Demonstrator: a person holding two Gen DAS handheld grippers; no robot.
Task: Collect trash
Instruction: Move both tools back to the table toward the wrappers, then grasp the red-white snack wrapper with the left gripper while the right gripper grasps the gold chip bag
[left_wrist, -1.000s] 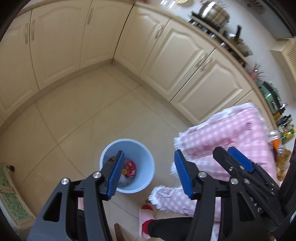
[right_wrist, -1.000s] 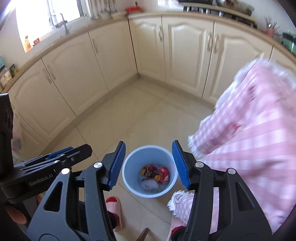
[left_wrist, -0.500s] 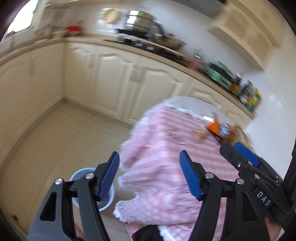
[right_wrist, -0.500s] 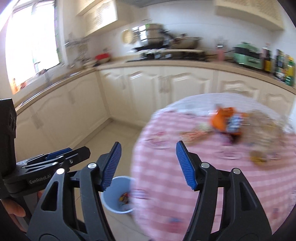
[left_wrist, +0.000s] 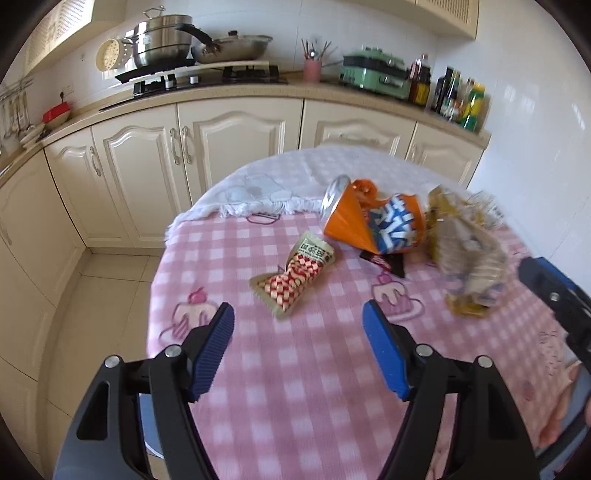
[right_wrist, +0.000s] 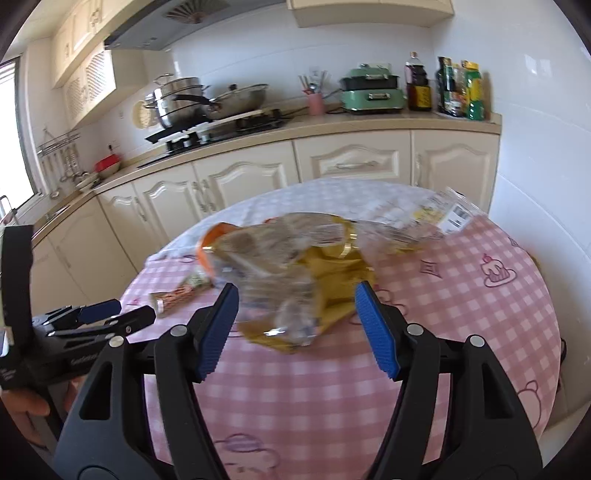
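Observation:
Trash lies on a round table with a pink checked cloth (left_wrist: 303, 369). A red-and-white checked snack wrapper (left_wrist: 293, 273) lies just ahead of my open, empty left gripper (left_wrist: 298, 350). Behind it lie a crushed orange can-like pack (left_wrist: 369, 219) and a crumpled clear and yellow bag (left_wrist: 467, 254). My right gripper (right_wrist: 297, 326) is open and empty, hovering just in front of that crumpled bag (right_wrist: 295, 273). The snack wrapper shows at its left (right_wrist: 181, 291). The bin is almost hidden under the table edge.
Cream kitchen cabinets (left_wrist: 229, 147) curve behind the table. The counter holds a stove with pots (left_wrist: 173, 44), a green appliance (left_wrist: 376, 72) and bottles (left_wrist: 458, 98). A white wall (right_wrist: 535, 147) stands close on the right. Tiled floor (left_wrist: 110, 280) lies left of the table.
Both grippers have swung up from the blue bin on the floor to face the tabletop trash. Both stayed open and empty.

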